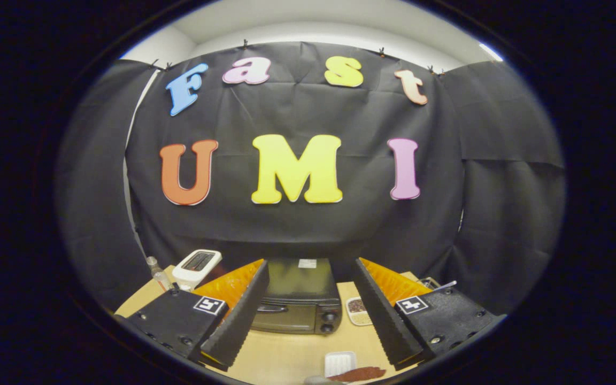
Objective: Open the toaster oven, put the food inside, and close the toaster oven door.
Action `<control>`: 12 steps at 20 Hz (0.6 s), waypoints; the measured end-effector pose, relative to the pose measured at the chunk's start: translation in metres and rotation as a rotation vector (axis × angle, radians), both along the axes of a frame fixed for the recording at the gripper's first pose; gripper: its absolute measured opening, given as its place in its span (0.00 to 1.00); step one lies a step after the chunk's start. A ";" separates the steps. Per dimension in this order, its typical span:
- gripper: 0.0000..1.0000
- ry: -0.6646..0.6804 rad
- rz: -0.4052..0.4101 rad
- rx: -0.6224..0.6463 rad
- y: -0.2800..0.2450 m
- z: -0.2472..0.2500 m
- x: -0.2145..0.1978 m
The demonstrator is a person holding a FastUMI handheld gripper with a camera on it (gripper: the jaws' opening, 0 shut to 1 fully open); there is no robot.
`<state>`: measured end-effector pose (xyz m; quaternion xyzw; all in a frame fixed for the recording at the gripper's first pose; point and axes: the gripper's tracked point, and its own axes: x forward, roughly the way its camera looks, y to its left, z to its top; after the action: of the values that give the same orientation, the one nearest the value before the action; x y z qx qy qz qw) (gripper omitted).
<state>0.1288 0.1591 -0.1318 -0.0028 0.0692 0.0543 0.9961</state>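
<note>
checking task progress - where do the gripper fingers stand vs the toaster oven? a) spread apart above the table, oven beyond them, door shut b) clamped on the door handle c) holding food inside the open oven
a: the gripper is open, holding nothing, and the toaster oven sits beyond its fingers with the door closed.

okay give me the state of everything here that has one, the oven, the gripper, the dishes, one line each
toaster oven: door closed, upright on the table.
gripper: open, fingers apart, holding nothing.
white tray: looks empty.
small dish: holds food, beside the oven.
white toaster: upright; slot contents unclear.
</note>
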 end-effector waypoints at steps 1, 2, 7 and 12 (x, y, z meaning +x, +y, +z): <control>1.00 0.015 0.006 -0.010 0.014 -0.014 0.012; 1.00 0.032 0.012 -0.018 0.027 -0.029 0.022; 1.00 0.120 0.008 -0.020 0.075 -0.097 0.070; 1.00 0.208 -0.008 -0.061 0.086 -0.147 0.084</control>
<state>0.2129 0.2454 -0.2788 -0.0272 0.1741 0.0481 0.9832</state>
